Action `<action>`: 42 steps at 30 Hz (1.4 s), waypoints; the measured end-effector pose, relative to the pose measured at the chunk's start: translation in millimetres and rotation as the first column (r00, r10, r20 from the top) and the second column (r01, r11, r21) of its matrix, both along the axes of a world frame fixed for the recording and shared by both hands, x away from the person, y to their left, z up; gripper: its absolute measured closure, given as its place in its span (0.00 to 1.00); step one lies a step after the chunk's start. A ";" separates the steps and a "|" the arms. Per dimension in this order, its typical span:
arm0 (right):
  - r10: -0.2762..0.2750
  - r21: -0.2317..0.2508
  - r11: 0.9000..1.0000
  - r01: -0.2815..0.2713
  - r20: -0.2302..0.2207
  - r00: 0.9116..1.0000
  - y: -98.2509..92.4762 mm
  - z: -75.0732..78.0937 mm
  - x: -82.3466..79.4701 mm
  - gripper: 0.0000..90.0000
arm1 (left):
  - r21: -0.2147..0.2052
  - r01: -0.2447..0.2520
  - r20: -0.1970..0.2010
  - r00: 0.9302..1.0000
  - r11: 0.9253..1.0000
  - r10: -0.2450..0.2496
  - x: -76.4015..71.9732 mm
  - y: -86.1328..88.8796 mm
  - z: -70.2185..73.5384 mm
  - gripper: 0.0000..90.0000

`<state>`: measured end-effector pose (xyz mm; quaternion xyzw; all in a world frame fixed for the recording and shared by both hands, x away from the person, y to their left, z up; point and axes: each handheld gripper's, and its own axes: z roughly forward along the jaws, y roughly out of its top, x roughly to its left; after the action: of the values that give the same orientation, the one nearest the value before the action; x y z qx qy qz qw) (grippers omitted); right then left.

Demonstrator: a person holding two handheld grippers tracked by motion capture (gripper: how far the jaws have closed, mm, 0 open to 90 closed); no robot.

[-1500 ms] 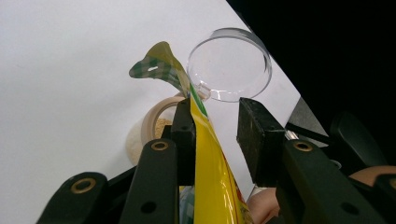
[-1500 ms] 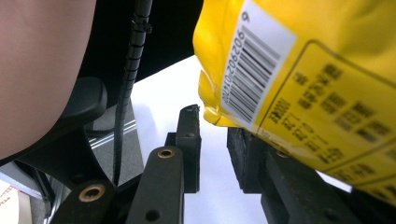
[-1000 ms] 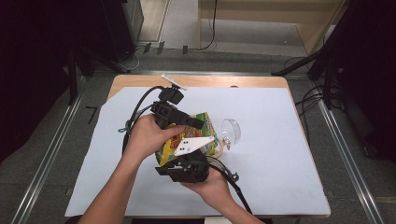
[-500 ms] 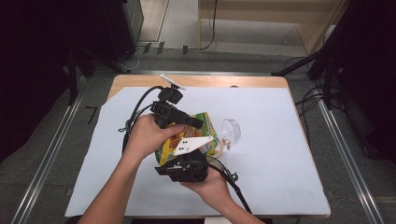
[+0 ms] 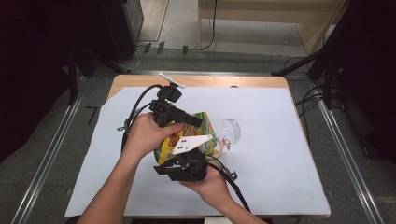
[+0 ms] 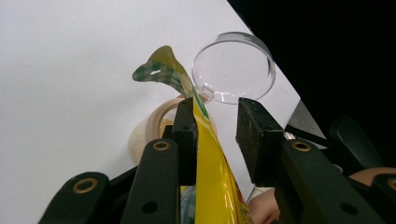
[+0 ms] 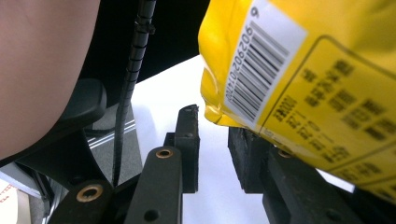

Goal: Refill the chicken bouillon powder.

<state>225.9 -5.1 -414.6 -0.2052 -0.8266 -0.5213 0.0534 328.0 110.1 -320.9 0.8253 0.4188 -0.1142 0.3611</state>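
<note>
Left gripper (image 6: 215,135) has its jaws a fair way apart, with the top edge of the yellow snack bag (image 6: 212,186) lying against the left pad and a clear gap to the right one. Right gripper (image 7: 212,149) jaws sit narrow with only white sheet between them, the bag's barcoded back resting over the right jaw. From above, the bag (image 5: 205,122) is mid-table between both hands. Just right of it lies a clear plastic lid (image 5: 232,130), beside a round tan container (image 6: 156,123), all on the white table sheet (image 5: 280,140)
</note>
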 end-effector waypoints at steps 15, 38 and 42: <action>-0.003 0.002 1.000 0.003 -0.032 0.999 1.0 1.7 12.6 0.84 | 0.008 -0.027 -0.030 0.999 1.000 0.027 14.2 0.8 -2.9 0.78; -0.005 -0.014 1.000 0.004 -0.055 0.999 0.9 3.0 19.2 0.84 | -0.009 -0.031 -0.089 0.996 0.999 0.030 27.3 2.4 -9.8 0.79; -0.004 -0.015 1.000 0.004 -0.054 0.999 1.4 2.6 19.0 0.84 | -0.008 -0.030 -0.088 0.996 1.000 0.029 26.8 2.8 -10.3 0.80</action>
<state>244.9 -3.8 -412.0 -0.2212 -0.8282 -0.5097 0.0732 354.8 113.0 -331.2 0.8117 0.4457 -0.1469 0.3478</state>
